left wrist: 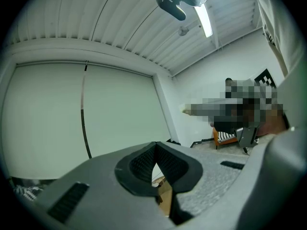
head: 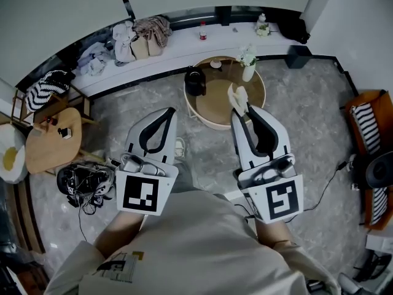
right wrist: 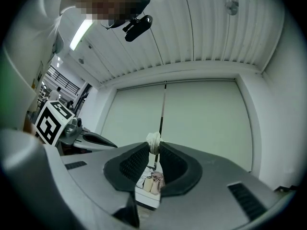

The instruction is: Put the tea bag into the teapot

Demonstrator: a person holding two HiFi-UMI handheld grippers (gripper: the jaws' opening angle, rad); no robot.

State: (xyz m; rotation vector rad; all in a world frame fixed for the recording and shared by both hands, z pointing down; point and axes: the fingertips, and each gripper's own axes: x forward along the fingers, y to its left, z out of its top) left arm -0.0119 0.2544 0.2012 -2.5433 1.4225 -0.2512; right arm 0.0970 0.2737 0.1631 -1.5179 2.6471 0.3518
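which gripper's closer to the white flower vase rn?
Right. The right gripper, pinching the tea bag, sits just in front of the vase, at the round table's near edge. The left gripper is off to the left, beyond the teapot.

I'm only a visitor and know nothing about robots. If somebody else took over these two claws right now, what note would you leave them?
Left claw: shut, nothing in it, held off to the left of the round table.
Right claw: shut on the tea bag, pinched at its tips and raised over the table's near side.
Teapot: black, standing on the left part of the table, apart from the tea bag. Whether its top is open cannot be told from here.
Done: the tea bag is picked up.
Left: carry it over the teapot, then let it go inside.
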